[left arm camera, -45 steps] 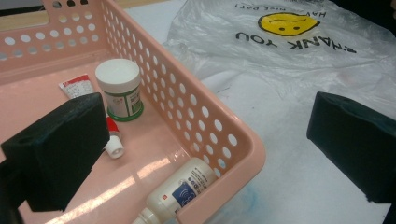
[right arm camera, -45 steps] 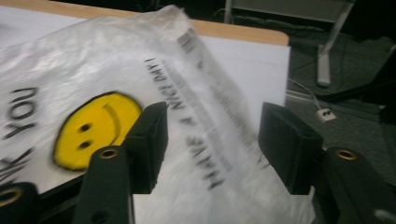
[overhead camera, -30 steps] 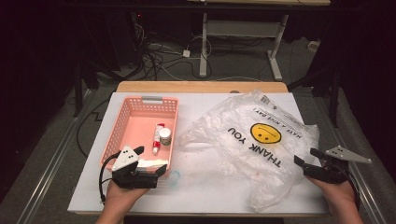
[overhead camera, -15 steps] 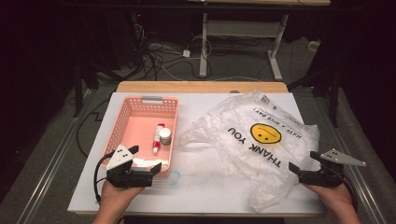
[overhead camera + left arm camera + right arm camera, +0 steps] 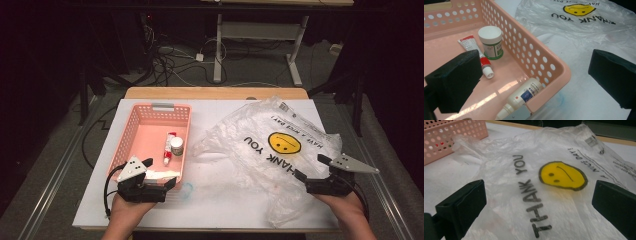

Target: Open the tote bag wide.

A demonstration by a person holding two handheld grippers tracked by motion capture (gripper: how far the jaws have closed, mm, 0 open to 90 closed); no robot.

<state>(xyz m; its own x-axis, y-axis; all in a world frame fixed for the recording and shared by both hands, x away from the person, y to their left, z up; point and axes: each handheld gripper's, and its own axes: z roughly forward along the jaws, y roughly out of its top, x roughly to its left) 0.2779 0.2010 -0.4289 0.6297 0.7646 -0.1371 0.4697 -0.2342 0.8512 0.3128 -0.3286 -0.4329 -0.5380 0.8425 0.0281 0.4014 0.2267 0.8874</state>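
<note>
A pink basket [image 5: 134, 131] [image 5: 541, 58] holds a red-and-white tube [image 5: 168, 150] [image 5: 474, 48], a white-lidded jar [image 5: 176, 145] [image 5: 490, 40] and a white bottle [image 5: 162, 174] [image 5: 525, 95] lying at its near corner. My left gripper [image 5: 159, 173] [image 5: 534, 66] is open, its jaws on either side of that corner. A clear "THANK YOU" plastic bag [image 5: 270, 145] [image 5: 529, 172] with a yellow face lies flat on the right. My right gripper [image 5: 312, 167] [image 5: 539, 200] hovers over the bag's near right part. Its jaws have just been opening and stand wide, not pressing the plastic.
Everything rests on a white board [image 5: 225, 200] on a wooden table [image 5: 215, 93]. A faint blue smudge [image 5: 186, 188] marks the board by the basket's corner. Cables and a desk frame [image 5: 220, 55] stand on the floor beyond. The pink basket [image 5: 449, 137] shows far left in the right gripper view.
My right gripper has moved left, in over the bag's near right edge. The left gripper has stayed at the basket's corner.
</note>
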